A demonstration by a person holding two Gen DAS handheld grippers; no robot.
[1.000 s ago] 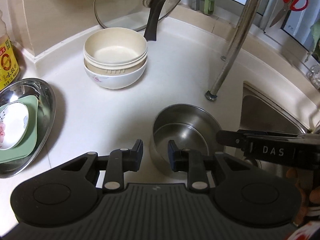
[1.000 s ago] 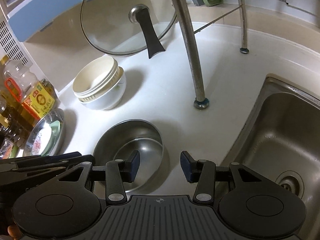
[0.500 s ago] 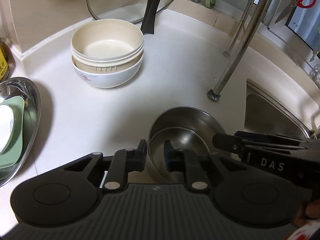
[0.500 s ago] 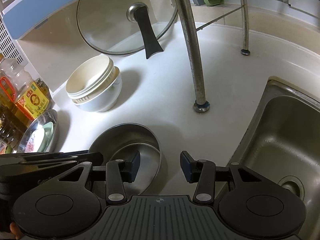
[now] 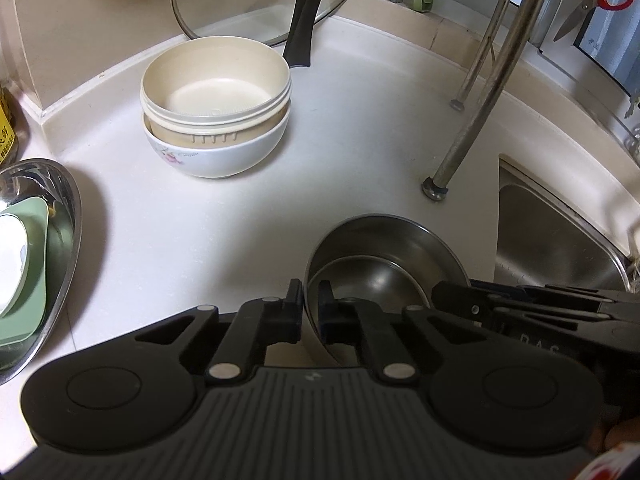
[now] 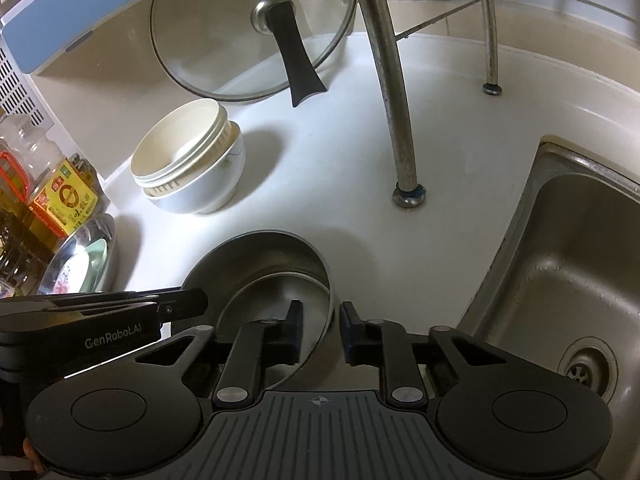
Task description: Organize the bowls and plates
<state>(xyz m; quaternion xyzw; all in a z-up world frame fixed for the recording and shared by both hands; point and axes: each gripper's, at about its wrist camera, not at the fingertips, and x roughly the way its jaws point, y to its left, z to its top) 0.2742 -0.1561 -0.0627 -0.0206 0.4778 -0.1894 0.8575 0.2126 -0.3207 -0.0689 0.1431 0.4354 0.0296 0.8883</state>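
Observation:
Two nested steel bowls (image 5: 384, 240) (image 6: 260, 256) sit on the white counter near the sink. My left gripper (image 5: 310, 312) is shut on their near left rim, one pad inside and one outside. My right gripper (image 6: 320, 330) straddles the right rim; its jaws are closing, and a sliver of counter still shows beside the outer pad. Each gripper shows at the edge of the other's view. Further back, a cream bowl (image 5: 216, 92) rests inside a white flowered bowl (image 5: 224, 156).
A steel tray (image 5: 64, 216) at the left holds a green plate (image 5: 36, 280) and a white dish. A glass lid (image 5: 240, 0) leans on the back wall. A rack leg (image 5: 436, 192) stands by the sink (image 6: 580, 264). Oil bottles (image 6: 64, 200) line the far left.
The left gripper moved in a little and its jaws closed on the steel bowls' rim. The right jaws narrowed around the opposite rim; the right hand barely moved.

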